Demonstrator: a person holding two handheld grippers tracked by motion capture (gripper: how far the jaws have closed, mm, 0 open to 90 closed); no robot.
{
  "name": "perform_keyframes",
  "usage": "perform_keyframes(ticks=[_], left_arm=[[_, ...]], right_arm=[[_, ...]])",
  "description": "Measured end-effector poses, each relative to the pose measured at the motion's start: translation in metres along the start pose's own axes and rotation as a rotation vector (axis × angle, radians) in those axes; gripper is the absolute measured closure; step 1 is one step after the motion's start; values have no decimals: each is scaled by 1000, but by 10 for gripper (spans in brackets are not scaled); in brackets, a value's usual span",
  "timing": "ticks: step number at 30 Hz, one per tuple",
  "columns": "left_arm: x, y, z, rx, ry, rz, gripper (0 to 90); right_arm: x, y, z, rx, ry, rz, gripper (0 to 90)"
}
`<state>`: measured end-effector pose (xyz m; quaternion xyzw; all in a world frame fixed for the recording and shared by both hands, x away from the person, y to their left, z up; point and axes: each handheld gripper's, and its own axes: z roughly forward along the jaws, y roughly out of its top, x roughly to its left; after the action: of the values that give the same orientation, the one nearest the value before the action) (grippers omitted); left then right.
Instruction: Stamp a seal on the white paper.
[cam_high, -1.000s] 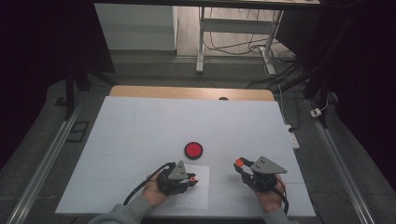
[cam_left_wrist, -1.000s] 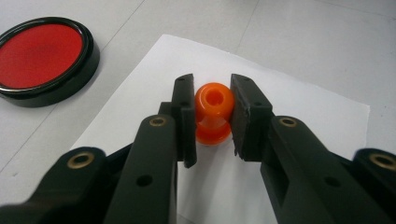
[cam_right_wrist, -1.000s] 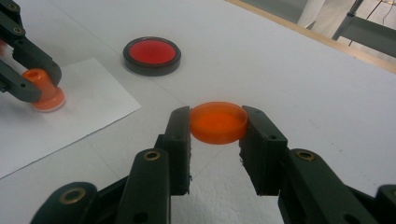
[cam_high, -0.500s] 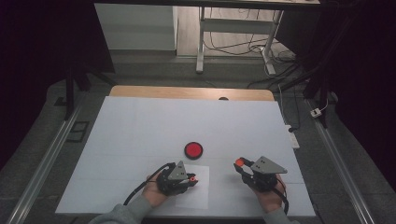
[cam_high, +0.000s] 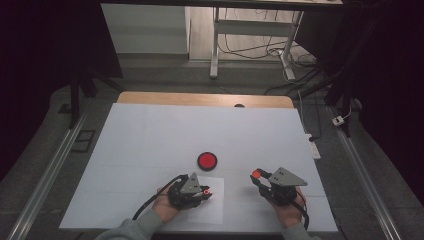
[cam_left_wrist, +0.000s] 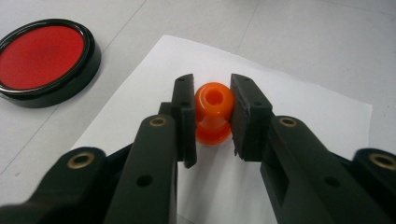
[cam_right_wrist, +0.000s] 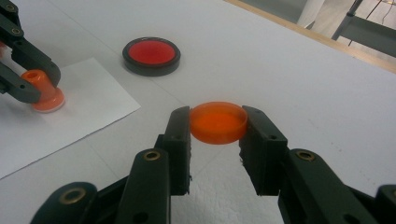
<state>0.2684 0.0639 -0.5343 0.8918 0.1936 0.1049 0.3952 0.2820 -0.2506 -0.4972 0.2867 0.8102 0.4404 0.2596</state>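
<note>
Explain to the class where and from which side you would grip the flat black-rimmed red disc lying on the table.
Grip the black-rimmed red disc across its rim, coming straight down from above. It lies flat and low with short upright black sides all round, so opposite points of the rim probably give the only firm hold; its round shape makes any approach angle equal.

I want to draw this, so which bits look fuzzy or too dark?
High view: room around the white table nearly black. Left gripper view: orange stamp sharp, near fingers soft, red ink pad glinting on its rim. Right gripper view: orange cap clear, far background blurred.
</note>
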Motion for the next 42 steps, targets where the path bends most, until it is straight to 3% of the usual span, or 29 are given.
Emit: perform_keyframes(ticks=[15, 17, 20, 32, 37, 42], left_arm=[[0, 4, -1, 18, -1, -5, 727], [1, 5, -6, -24, -7, -9, 727], [4, 8, -14, -77, -16, -48, 726], [18, 11, -36, -161, -20, -127, 726], [27, 12, -50, -219, -32, -191, 725], [34, 14, -65, -251, -15, -210, 725]], right_arm=[[0, 0, 0, -5, 0, 0, 639], [-1, 1, -1, -6, -2, 1, 639], [-2, 1, -1, -10, -1, 4, 639], [-1, 1, 0, -4, 0, -1, 639], [-1, 1, 0, -4, 1, 0, 639], [0, 1, 1, -7, 5, 1, 639]])
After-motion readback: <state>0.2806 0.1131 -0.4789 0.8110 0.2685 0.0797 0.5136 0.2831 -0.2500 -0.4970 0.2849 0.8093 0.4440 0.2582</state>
